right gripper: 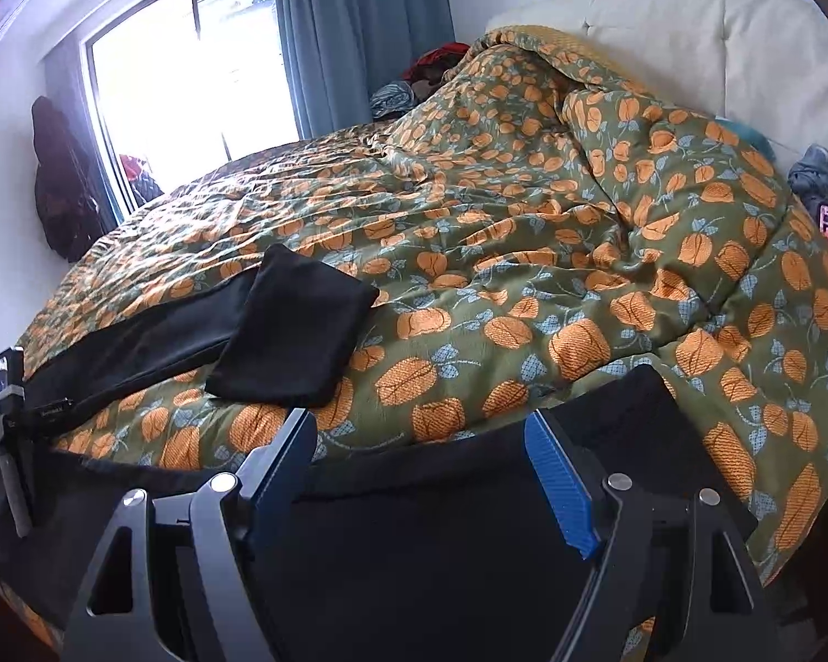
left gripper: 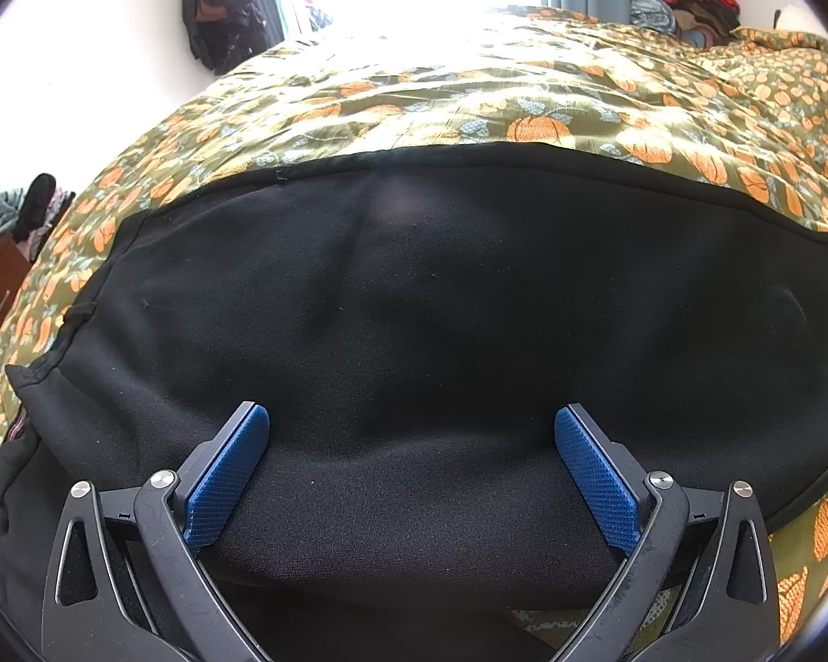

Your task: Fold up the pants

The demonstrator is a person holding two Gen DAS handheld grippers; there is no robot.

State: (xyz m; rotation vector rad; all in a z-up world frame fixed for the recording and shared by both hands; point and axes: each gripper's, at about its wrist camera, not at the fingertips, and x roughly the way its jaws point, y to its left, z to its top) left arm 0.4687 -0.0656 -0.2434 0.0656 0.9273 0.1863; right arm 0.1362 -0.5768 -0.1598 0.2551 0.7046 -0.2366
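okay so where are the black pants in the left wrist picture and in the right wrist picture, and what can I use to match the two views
Left wrist: the black pants fill the middle and lower picture, reaching between the open left tongs.
Right wrist: the pants lie left of centre with the leg end folded over, and more black cloth lies under the right tongs.
Shared landmark: the pumpkin-print bedspread.

Black pants [left gripper: 414,303] on an olive bedspread [right gripper: 524,254] patterned with orange pumpkins.
Claw pads [left gripper: 596,474] are textured blue on black arms; curtains [right gripper: 359,27] grey-blue, headboard [right gripper: 717,38] cream.
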